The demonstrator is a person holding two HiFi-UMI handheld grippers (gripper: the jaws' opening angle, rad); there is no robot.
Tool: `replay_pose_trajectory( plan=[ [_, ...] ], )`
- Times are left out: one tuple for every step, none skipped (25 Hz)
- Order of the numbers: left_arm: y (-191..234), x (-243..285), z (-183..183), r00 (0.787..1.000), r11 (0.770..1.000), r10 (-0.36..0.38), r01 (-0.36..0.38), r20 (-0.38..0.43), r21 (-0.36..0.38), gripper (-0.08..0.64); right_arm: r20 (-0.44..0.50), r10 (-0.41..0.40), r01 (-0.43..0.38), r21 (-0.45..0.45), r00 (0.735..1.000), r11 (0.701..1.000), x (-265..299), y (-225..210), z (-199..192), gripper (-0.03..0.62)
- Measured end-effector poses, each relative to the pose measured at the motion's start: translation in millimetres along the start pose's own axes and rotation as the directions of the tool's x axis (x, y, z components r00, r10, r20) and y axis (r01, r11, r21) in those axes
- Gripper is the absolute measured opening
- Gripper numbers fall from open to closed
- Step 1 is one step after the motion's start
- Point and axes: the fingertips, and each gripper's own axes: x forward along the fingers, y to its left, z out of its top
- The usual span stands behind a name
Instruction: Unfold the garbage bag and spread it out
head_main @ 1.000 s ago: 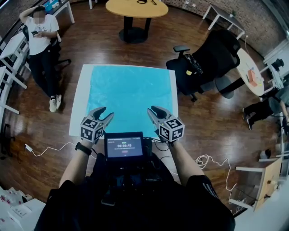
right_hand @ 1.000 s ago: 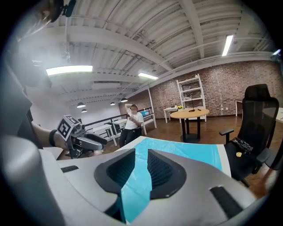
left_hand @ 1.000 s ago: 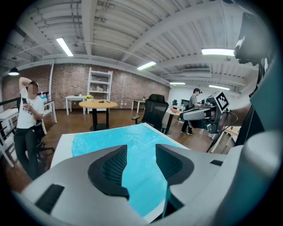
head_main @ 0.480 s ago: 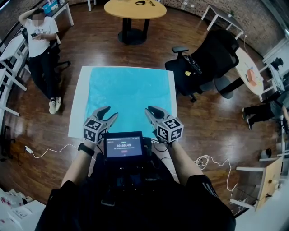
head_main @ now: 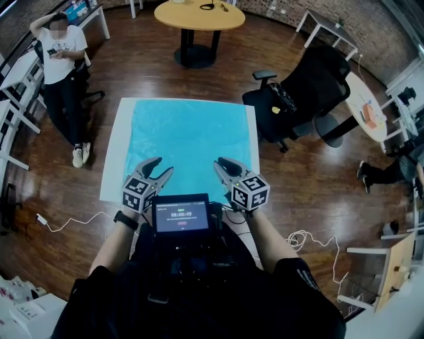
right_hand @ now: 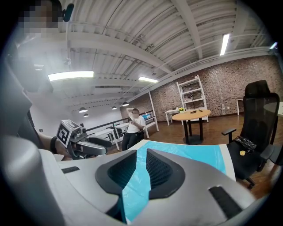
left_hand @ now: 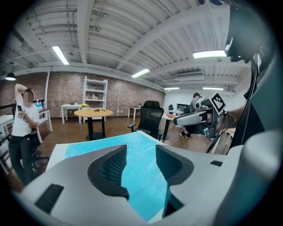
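Note:
The light blue garbage bag point(head_main: 185, 142) lies spread flat over most of the white table point(head_main: 112, 165). Both grippers hover above the table's near edge and point across the bag. My left gripper point(head_main: 161, 165) stands open with a wide gap, and only the bag point(left_hand: 88, 148) shows beyond its jaws point(left_hand: 140, 154). My right gripper point(head_main: 220, 165) has just been closing its jaws. A narrow gap remains with nothing between them point(right_hand: 141, 165), and the bag point(right_hand: 194, 154) lies below, apart from the pads.
A person point(head_main: 61, 66) stands by desks at the left. A round wooden table point(head_main: 199, 13) is beyond the far edge, and a black office chair point(head_main: 311, 86) stands close to the table's right side. Cables point(head_main: 73, 218) trail on the wooden floor. A small screen point(head_main: 182, 213) sits at my chest.
My left gripper has edged slightly up and to the right. The right gripper's jaws have narrowed. The bag lies as before.

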Motion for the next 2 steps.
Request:
replay_pose_trajectory(
  plan=[
    [-1.3,0.3,0.2,1.000,1.000,-0.001,0.001,0.003,0.002,0.215,0.001,0.000,0.000,0.000,1.000,1.000,-0.5,0.0,-0.3,0.091],
    [-2.6,0.5,0.4,1.000,1.000,-0.002,0.002,0.006,0.006,0.217,0.002,0.000,0.000,0.001,1.000,1.000,-1.0,0.0,-0.6,0.091]
  ],
)
